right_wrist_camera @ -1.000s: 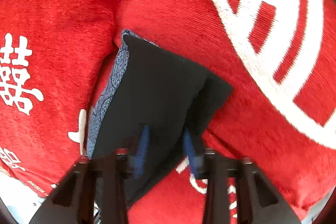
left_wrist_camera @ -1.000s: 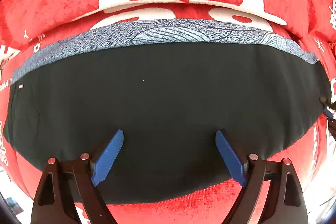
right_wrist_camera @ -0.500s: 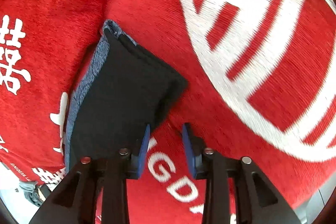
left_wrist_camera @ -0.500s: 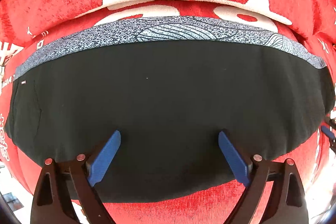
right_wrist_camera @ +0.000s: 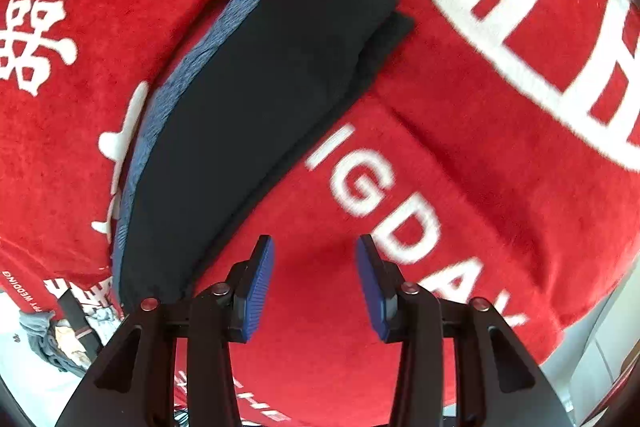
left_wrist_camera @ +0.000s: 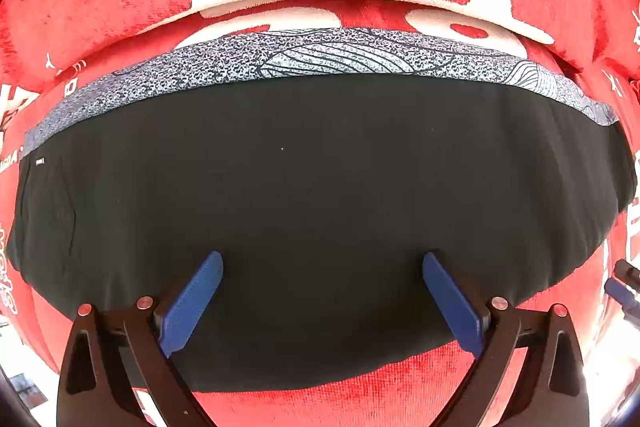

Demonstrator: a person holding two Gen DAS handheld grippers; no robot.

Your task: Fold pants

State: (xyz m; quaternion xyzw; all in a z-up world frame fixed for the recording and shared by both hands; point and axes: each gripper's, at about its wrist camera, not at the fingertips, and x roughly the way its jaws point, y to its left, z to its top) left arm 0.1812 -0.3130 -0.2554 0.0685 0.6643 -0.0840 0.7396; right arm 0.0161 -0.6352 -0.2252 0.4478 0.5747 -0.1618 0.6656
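Red blanket (right_wrist_camera: 460,115), right tongs (right_wrist_camera: 314,275) now wider.

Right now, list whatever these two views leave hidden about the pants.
- Near hem of the pants: left wrist view, behind the left gripper fingers.
- Left end: right wrist view, behind the right gripper frame.
- Layers underneath: hidden by the top fold, both views.
- Small white tag: too small to read.

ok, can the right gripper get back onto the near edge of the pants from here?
Probably yes. The right gripper is open over bare red blanket, and the folded pants lie just to its left with nothing between.
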